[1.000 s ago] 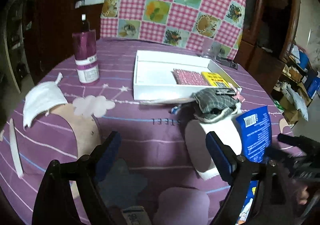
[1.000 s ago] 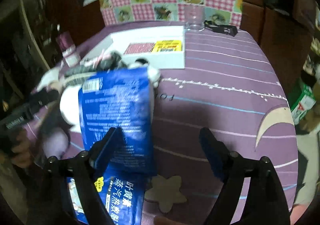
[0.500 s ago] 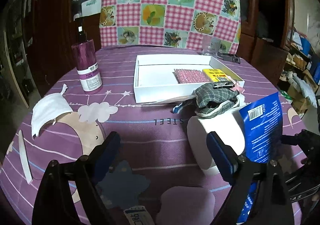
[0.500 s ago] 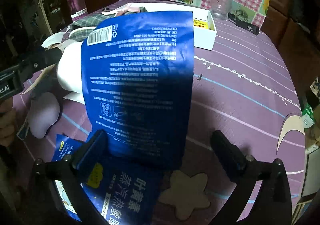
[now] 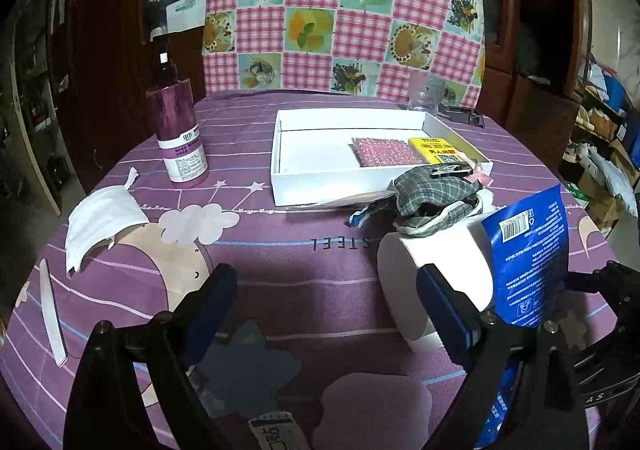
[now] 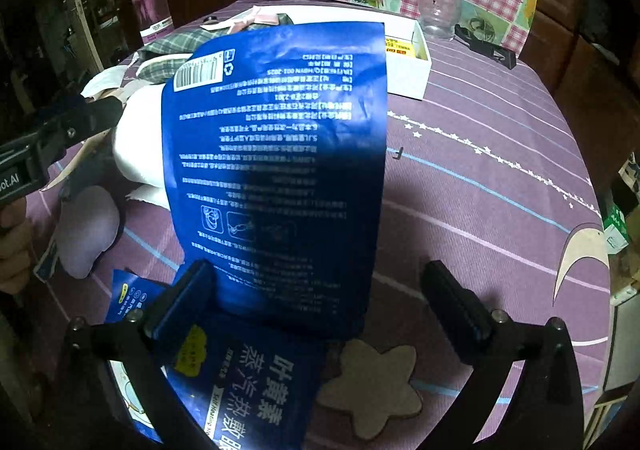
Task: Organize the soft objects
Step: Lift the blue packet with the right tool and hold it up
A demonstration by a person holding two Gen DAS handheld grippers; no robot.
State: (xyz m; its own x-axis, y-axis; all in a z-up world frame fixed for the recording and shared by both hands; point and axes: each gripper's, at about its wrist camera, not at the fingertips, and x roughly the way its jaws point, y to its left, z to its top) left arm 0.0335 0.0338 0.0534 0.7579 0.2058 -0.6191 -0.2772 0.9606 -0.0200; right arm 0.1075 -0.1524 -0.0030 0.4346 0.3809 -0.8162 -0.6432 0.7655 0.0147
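Right gripper (image 6: 320, 298) jaws spread wide, blue pouch (image 6: 276, 153) standing lengthwise between them untouched-looking, leaning on white roll (image 6: 140, 145); left gripper (image 5: 328, 306) apart, empty, farther.

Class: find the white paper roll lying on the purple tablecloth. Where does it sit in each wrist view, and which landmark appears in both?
Left wrist view: white paper roll at lower right, behind the right finger.
Right wrist view: roll at middle left, partly hidden by the blue packet.
Shared landmark: the white tray.

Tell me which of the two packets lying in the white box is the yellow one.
The yellow packet lies at the right end of the white box, against the pink patterned packet on its left.
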